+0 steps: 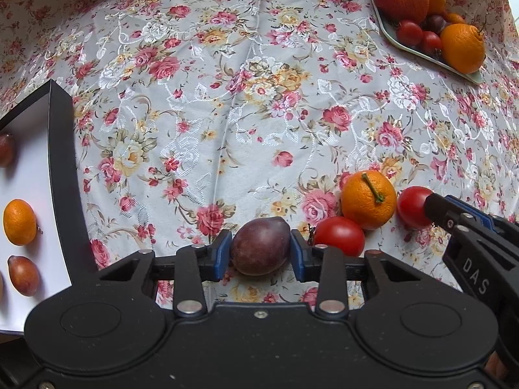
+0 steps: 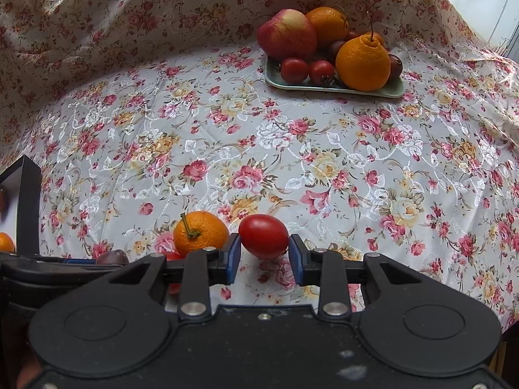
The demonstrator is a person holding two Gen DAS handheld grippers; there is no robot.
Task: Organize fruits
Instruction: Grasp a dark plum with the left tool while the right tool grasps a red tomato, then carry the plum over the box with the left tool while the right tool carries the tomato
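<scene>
My left gripper [image 1: 261, 254] is shut on a dark purple plum [image 1: 260, 246] low over the floral cloth. Just right of it lie a red tomato [image 1: 339, 236] and an orange with a green stem [image 1: 368, 199]. My right gripper [image 2: 264, 253] has its blue pads against both sides of a second red tomato [image 2: 263, 236], which also shows in the left wrist view [image 1: 413, 206]. The orange [image 2: 199, 233] sits just left of the right gripper. The plum [image 2: 112, 257] peeks out beside the left gripper's body.
A black-edged white box [image 1: 60, 175] at the left holds a small orange [image 1: 18, 222] and dark plums [image 1: 23, 275]. A pale green tray [image 2: 334, 89] at the far right carries an apple [image 2: 287, 34], oranges, tomatoes and plums. Draped floral cloth rises behind.
</scene>
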